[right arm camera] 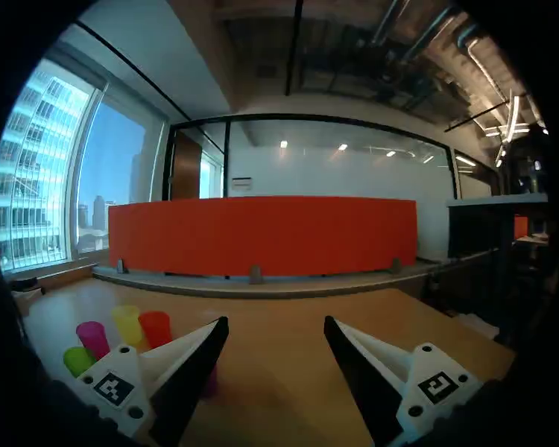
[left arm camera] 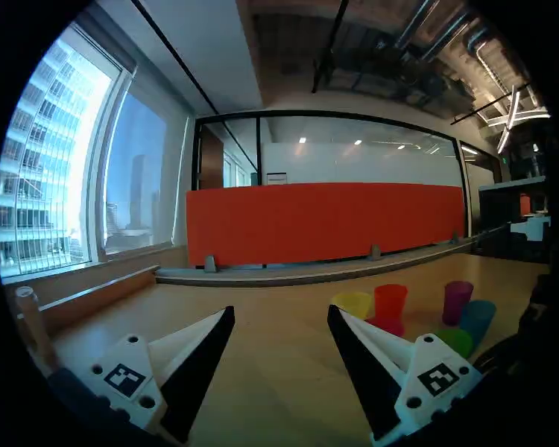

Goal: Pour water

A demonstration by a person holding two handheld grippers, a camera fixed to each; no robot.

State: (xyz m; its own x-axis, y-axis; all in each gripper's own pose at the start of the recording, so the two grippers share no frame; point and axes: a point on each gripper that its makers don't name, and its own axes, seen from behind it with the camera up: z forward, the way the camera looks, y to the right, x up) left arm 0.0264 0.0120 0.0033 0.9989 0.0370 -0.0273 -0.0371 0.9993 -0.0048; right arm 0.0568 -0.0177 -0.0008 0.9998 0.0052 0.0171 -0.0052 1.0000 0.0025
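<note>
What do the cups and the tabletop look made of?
Cups: likely plastic, in solid bright colours, slightly translucent with a soft sheen. Tabletop: light wood or wood-look laminate, smooth and satin. The pale tan surface shows faint reflections, but the grain is too blurred to confirm.

A pale wooden worktop [left arm camera: 279, 357] carries a cluster of plastic cups set close together: a yellow cup [left arm camera: 352, 302], a red cup [left arm camera: 390, 302], a purple cup [left arm camera: 457, 298], a blue cup [left arm camera: 478, 316] and a green cup [left arm camera: 455, 340]. An orange screen [left arm camera: 324, 222] stands along its far edge.

The left gripper [left arm camera: 281, 311] and right gripper [right arm camera: 276, 322] match: white wedge fingers [left arm camera: 194, 357] with black inner faces (square black-and-white markers [left arm camera: 124, 379], dark screws [left arm camera: 133, 340]).
</note>
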